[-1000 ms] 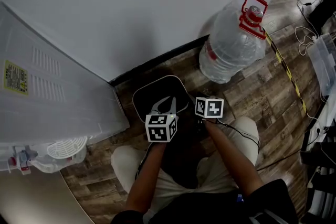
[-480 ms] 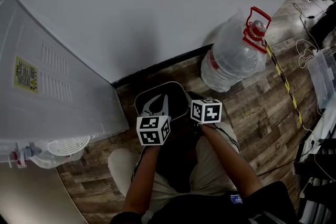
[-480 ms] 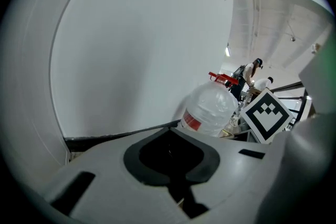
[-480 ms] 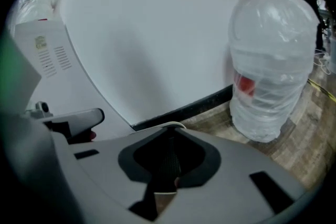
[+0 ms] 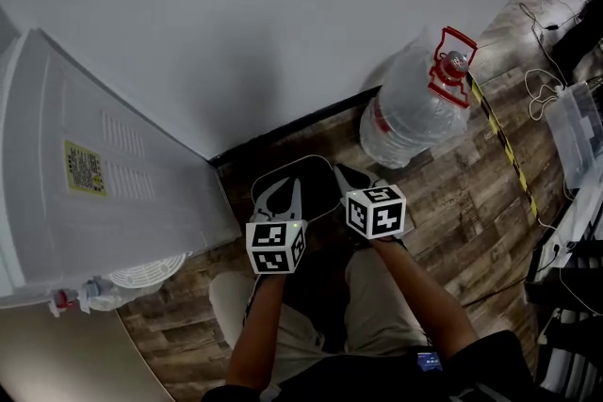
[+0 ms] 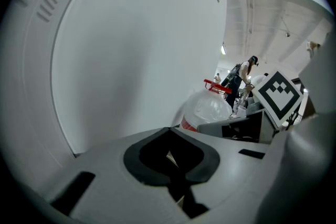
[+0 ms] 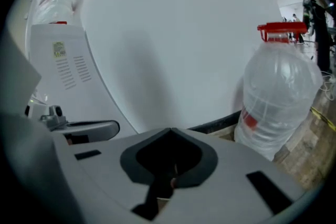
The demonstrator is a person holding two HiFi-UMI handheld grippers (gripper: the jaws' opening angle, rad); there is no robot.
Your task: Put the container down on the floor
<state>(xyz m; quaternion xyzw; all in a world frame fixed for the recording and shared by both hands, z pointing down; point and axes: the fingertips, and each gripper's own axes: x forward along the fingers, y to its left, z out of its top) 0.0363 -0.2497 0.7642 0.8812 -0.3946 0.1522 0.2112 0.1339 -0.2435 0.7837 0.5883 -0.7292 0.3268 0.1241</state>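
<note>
As I bend over the wooden floor [image 5: 452,179], the container [image 5: 318,185], dark with a pale rim, lies flat at the foot of the white wall [image 5: 236,14], free of both tools. My left gripper [image 6: 169,132] hangs over the container's near left part, its jaws pressed together with nothing between them. My right gripper [image 7: 170,134] hangs over the container's near right edge; its jaws have just been closing and now meet, likewise on nothing. The marker cubes, left [image 5: 275,246] and right [image 5: 376,211], sit side by side, near each other. Left of the container stands a white appliance [image 5: 104,193]. To the far right a large clear water bottle [image 5: 415,108] with a red handle [image 5: 452,61] stands by the wall. A yellow-and-black strip [image 5: 504,141] runs along the floor right of the bottle.
</note>
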